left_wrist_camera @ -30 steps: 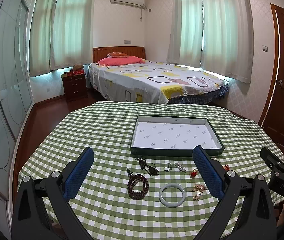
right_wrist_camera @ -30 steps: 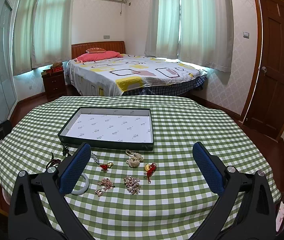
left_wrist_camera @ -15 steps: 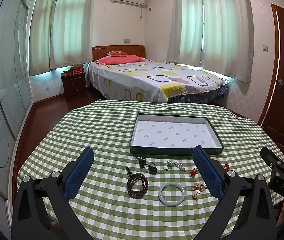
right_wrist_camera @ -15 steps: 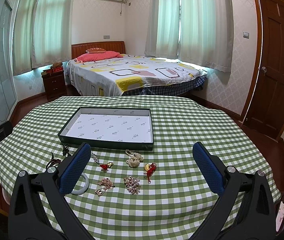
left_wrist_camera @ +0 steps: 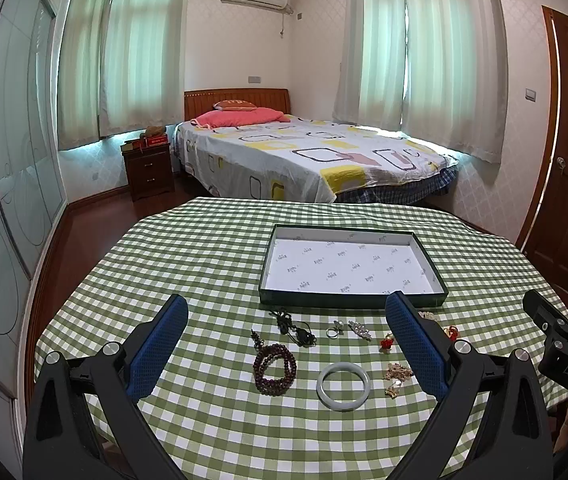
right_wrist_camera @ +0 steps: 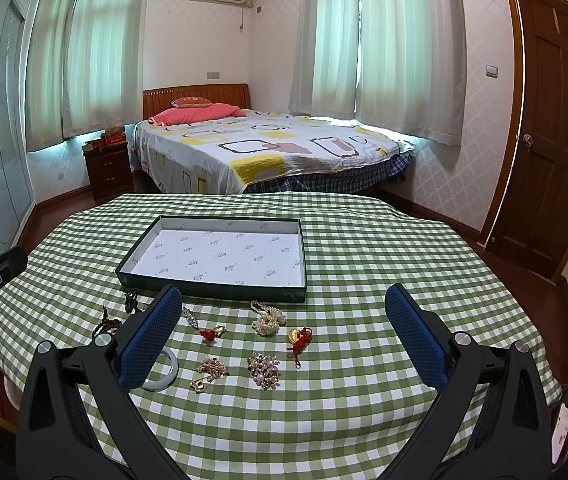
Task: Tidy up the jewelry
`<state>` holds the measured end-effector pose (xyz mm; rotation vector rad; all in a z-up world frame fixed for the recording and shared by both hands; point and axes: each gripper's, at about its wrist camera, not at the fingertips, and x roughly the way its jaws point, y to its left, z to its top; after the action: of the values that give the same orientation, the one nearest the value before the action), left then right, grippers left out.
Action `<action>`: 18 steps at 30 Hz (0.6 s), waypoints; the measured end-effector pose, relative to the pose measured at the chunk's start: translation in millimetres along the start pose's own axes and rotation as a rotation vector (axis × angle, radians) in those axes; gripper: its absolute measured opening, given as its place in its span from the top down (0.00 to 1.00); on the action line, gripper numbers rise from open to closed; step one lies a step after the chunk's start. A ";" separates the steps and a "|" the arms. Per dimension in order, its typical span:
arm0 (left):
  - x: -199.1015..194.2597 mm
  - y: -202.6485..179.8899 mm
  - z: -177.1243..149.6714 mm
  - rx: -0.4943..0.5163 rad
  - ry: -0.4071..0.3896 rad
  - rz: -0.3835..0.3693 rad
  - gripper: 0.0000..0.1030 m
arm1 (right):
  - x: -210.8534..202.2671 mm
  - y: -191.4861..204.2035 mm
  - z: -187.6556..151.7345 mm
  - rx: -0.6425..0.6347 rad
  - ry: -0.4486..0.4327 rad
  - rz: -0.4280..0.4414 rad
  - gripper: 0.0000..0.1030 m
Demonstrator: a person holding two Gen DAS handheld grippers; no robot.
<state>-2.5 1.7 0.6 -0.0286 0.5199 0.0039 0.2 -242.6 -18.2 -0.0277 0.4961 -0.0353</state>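
A dark green tray (left_wrist_camera: 272,256) (right_wrist_camera: 302,256) with a white lining lies on the checked table. Jewelry lies in front of it: a dark bead bracelet (left_wrist_camera: 275,368), a pale jade bangle (left_wrist_camera: 343,386) (right_wrist_camera: 168,372), a black pendant (left_wrist_camera: 297,330), a ring (left_wrist_camera: 332,332), a pearl strand (right_wrist_camera: 268,318), a gold and red charm (right_wrist_camera: 299,338), two gold brooches (right_wrist_camera: 264,370). My left gripper (left_wrist_camera: 284,320) is open and empty above the near pieces. My right gripper (right_wrist_camera: 284,308) is open and empty above the right pieces.
The round table with a green checked cloth (left_wrist_camera: 204,248) drops off at its edges. A bed (left_wrist_camera: 303,160), a nightstand (left_wrist_camera: 148,168) and a wooden door (right_wrist_camera: 551,120) stand beyond it. The other gripper shows at each view's edge (left_wrist_camera: 563,344).
The left wrist view has shifted very slightly, the tray sitting a touch higher. The right gripper has not moved. Both stay open.
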 end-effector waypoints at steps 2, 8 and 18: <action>0.0 0.4 -0.2 -0.001 0.000 0.000 0.07 | -0.1 -0.1 0.9 0.000 0.001 0.001 0.04; 0.3 -0.9 -1.5 0.002 0.003 -0.001 0.07 | -0.2 -0.2 0.8 -0.001 -0.001 0.001 0.04; 1.2 -1.5 -2.5 0.002 0.005 -0.002 0.07 | -1.1 0.1 1.6 0.001 -0.002 0.002 0.04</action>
<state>-2.7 0.2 -2.1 -0.0269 0.5251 0.0017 0.0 -242.4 -16.2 -0.0268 0.4943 -0.0338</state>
